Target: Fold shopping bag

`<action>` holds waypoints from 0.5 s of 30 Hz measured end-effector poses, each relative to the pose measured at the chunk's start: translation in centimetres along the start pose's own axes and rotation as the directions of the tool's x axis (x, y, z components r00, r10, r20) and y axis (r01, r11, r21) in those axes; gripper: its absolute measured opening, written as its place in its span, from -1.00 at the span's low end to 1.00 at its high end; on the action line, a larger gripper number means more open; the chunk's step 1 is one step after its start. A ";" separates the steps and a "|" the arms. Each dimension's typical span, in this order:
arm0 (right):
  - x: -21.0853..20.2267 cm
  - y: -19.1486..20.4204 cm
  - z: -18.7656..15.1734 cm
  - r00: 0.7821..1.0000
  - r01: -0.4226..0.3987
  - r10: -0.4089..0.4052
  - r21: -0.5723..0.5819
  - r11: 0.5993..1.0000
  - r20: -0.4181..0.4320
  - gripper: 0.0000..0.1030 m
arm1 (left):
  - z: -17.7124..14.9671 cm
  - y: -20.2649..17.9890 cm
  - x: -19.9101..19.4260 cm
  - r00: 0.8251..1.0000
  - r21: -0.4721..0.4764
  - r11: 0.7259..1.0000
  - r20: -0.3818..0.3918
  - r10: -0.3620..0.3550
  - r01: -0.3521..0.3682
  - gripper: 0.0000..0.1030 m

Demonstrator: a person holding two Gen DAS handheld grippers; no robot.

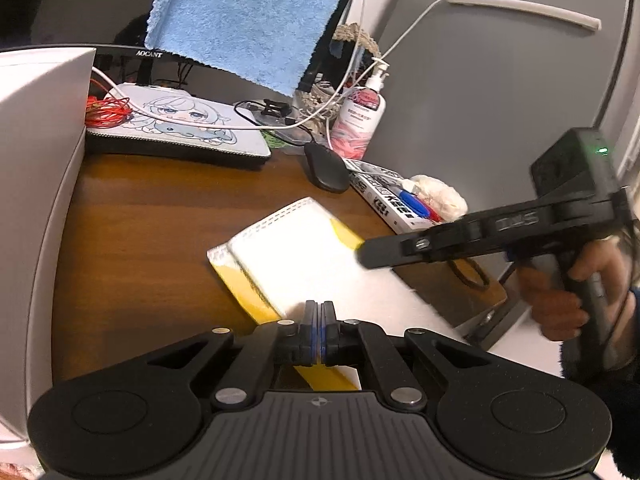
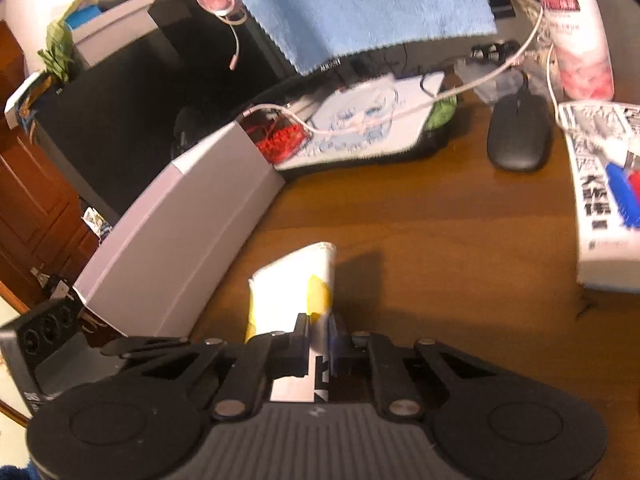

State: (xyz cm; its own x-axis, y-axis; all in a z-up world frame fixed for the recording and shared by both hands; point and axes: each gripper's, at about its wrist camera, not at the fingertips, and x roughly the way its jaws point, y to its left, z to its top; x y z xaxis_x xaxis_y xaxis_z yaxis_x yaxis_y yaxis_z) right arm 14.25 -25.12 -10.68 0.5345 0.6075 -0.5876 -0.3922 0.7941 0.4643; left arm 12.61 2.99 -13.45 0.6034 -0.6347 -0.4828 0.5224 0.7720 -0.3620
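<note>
Bag: long axis 11 to 5 o'clock.
Left gripper: pinches near edge.
Right gripper: clamps lifted edge.

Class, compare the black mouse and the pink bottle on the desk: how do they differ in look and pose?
The mouse is plain black; the bottle is white and pink with a printed label. The mouse lies low and flat on the desk; the bottle stands upright, topped by a white pump. A white cable crosses in front of the bottle, not the mouse. Both sit near the desk's back edge.
</note>
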 end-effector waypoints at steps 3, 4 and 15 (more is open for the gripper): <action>-0.6 -0.1 0.6 0.999 -0.048 0.048 0.030 0.998 -0.003 -0.84 | 0.0 0.5 0.3 1.000 -0.034 0.999 0.006 -0.002 0.003 -0.96; -0.5 -0.3 0.7 0.998 -0.056 0.056 0.040 0.998 -0.011 -0.84 | -0.2 0.7 0.3 1.000 -0.043 0.999 0.006 0.002 -0.001 -0.96; 1.7 -3.8 0.7 0.980 -0.159 0.182 0.235 0.959 -0.079 -0.54 | -0.8 1.5 0.1 1.000 -0.081 0.997 0.027 0.004 -0.002 -0.96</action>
State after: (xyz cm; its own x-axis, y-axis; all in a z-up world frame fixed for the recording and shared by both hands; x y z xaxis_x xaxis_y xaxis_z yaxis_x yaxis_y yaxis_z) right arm 17.13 -27.09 -12.98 0.3936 0.7413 -0.5437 -0.2856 0.6608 0.6942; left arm 12.97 4.10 -14.72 0.6217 -0.6321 -0.4626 0.4708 0.7736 -0.4242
